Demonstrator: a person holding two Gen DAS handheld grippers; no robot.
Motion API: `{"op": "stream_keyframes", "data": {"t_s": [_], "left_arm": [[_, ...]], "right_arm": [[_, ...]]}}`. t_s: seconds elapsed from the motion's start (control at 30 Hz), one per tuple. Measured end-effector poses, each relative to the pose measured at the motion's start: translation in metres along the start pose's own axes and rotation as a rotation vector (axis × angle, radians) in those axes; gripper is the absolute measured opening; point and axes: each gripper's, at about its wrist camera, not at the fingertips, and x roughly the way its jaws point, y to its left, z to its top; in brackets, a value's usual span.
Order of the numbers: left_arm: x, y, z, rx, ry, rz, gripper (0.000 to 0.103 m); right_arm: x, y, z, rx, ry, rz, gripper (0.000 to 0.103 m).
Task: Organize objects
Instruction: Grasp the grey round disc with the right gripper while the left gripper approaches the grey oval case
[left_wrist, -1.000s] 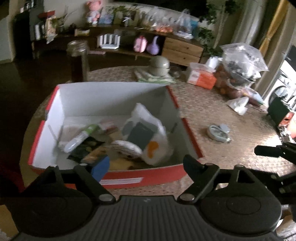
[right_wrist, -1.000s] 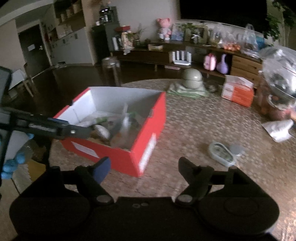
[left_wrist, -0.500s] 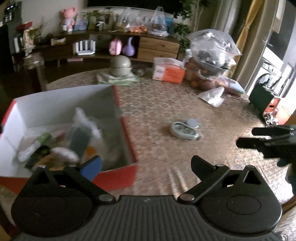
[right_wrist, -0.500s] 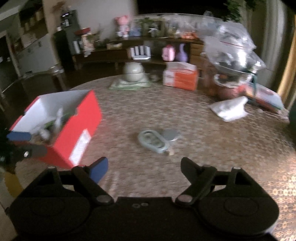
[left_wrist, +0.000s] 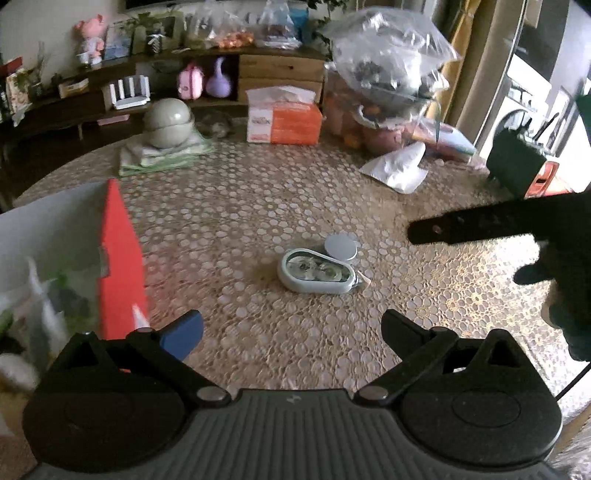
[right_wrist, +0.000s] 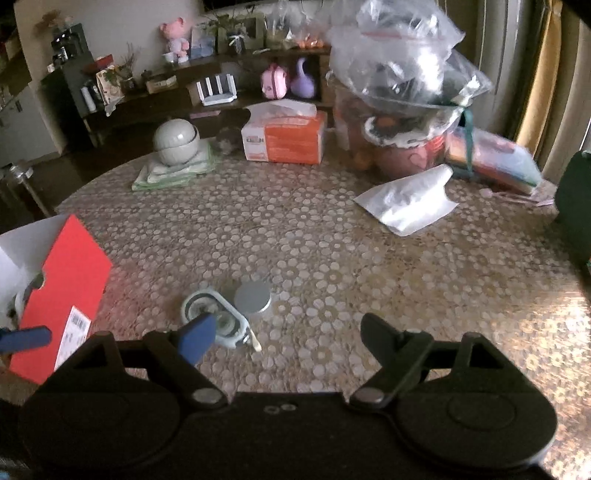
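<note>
A pale blue-green tape dispenser (left_wrist: 316, 271) lies mid-table with a round silver tin (left_wrist: 340, 246) touching its far side. My left gripper (left_wrist: 291, 328) hovers just short of them, open, nothing between its fingers. A red box (left_wrist: 120, 258) with a white inside holds several items at the left edge. In the right wrist view the dispenser (right_wrist: 214, 317) sits by the blue left fingertip, and the tin (right_wrist: 253, 298) lies ahead of my open, empty right gripper (right_wrist: 288, 334). The red box (right_wrist: 62, 295) stands to the left. One right gripper finger (left_wrist: 480, 225) reaches in from the right.
At the table's far side are an orange tissue box (left_wrist: 284, 118), stacked grey bowls (left_wrist: 168, 123) on folded cloths, bulging clear plastic bags (left_wrist: 384, 74) and a white pouch (left_wrist: 399, 166). A dark green object (left_wrist: 513, 166) stands at the right edge. A low shelf runs behind.
Both views have swung right, from over the red box to the dispenser and tin. The box has slid to the left edge. My left jaws have spread wider.
</note>
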Motion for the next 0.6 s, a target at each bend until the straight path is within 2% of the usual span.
{"op": "stream_keyframes", "data": {"t_s": [0.13,0.43,0.6], "left_arm": [[0.024,-0.005,0.008,0.029,0.033,0.035,0.103],[0.073,0.009,0.028,-0.131,0.094,0.131,0.103],[0.085,0.01,0.028,-0.156,0.104,0.17,0.103]], "right_arm": [[0.025,0.001,0.009,0.021,0.033,0.005,0.086],[0.075,0.004,0.023,0.09,0.085,0.003,0.084],[0.091,0.019,0.025,0.042,0.102,-0.013,0.082]]}}
